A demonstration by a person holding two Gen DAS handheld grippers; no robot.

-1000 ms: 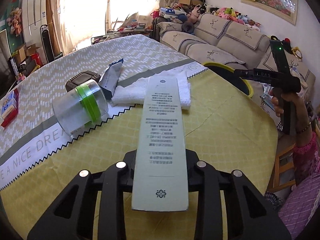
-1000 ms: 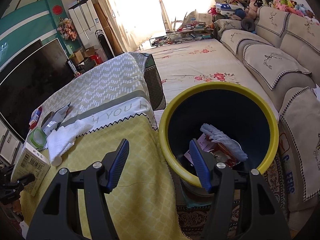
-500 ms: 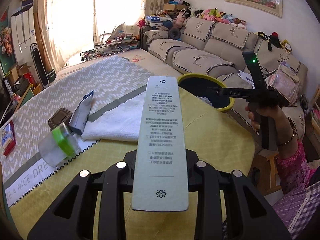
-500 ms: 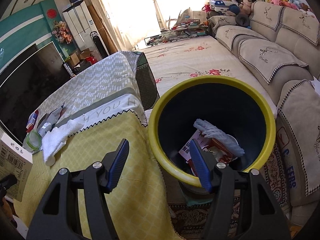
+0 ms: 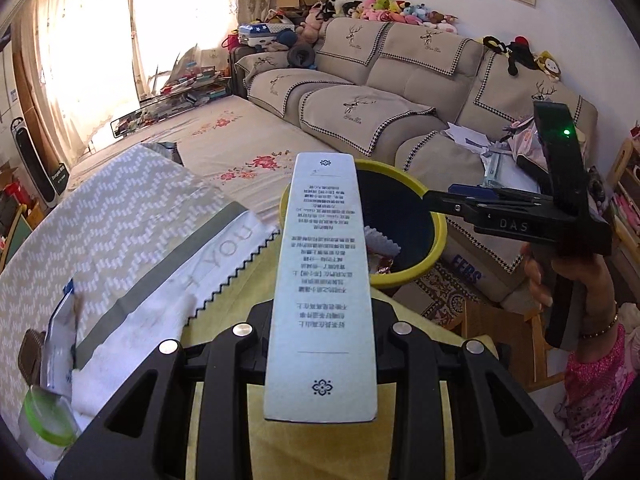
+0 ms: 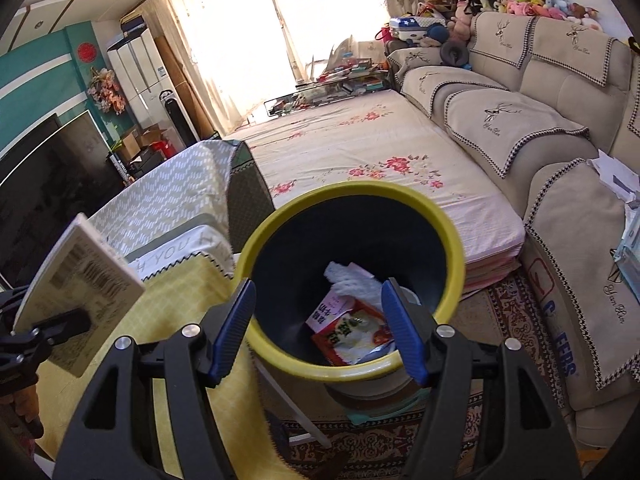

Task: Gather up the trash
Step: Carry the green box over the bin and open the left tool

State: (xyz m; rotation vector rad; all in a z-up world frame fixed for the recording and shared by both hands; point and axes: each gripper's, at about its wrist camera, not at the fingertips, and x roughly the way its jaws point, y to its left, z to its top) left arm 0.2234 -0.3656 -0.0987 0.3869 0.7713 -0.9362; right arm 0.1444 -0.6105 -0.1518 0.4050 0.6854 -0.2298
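Left gripper (image 5: 320, 332) is clamped on a long pale-green printed carton (image 5: 323, 280), gripping its lower part. The carton runs forward along the fingers, and its far end overlaps the near rim of the yellow-rimmed trash bin (image 5: 438, 236) in the left wrist view. From the right wrist view the same carton (image 6: 76, 292) sits at the left edge, tilted, over the yellow part of the tablecloth.

Right gripper (image 6: 320, 328): blue-padded jaws apart, nothing between them, framing the open bin (image 6: 360, 372) from above and the near side. In the left wrist view it shows at right, held by a hand (image 5: 560, 276) with a bracelet and pink sleeve, pointing over the bin rim.

Bin has a dark inside and stands off the table edge, on a pale base on the patterned rug. Inside it: a red and white snack packet (image 6: 352, 332) and a white crumpled cloth or tissue (image 6: 352, 280) partly on top of it.

Still on the table (image 5: 224, 400), left side of the left wrist view: a white towel (image 5: 132, 344), a blue and white wrapper (image 5: 60, 340) just left of the towel, a brown object (image 5: 32, 352) half hidden behind the wrapper, and a clear cup with a green band (image 5: 44, 428) on its side at the lower left.

Beyond: a floral sheet (image 5: 240, 148) and a beige sofa (image 5: 400, 80).
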